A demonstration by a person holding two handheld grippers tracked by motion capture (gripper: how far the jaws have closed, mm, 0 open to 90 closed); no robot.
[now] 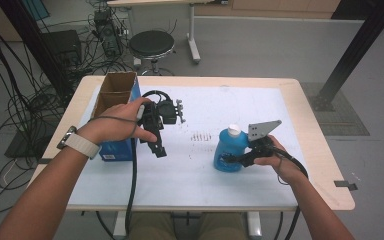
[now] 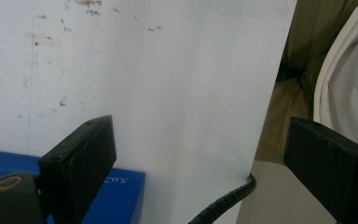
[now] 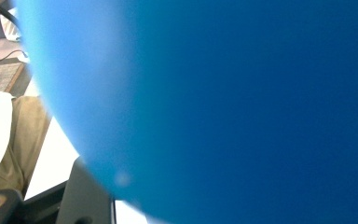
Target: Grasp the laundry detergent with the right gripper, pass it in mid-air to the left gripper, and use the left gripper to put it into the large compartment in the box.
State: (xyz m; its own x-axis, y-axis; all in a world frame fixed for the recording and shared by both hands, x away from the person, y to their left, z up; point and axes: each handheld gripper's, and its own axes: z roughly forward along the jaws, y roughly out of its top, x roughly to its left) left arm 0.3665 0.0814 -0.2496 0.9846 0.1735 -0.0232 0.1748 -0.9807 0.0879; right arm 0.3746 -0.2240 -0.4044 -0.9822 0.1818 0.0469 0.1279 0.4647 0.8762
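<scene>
- Gripping the blue bottle (image 1: 228, 150), the right gripper (image 1: 232, 160) has its jaws clamped on the bottle's lower body from the 3 o'clock side, in the high view.
- Bottle stands upright on the white mat (image 1: 220, 185), right of centre, white cap (image 1: 234, 130) at 12 o'clock of its body.
- In the right gripper view the bottle's blue wall (image 3: 223, 107) sits pressed close up against the camera, with one black jaw at 7 o'clock.
- Left gripper (image 1: 157, 147) hangs over the mat at about 9 o'clock from the bottle, well apart from it; its jaws stand wide apart with nothing between them, as the left gripper view (image 2: 198, 163) shows.
- Blue box (image 1: 117, 147) with an open cardboard top stands just beside the left hand (image 1: 122, 125), at the mat's 9 o'clock edge.
</scene>
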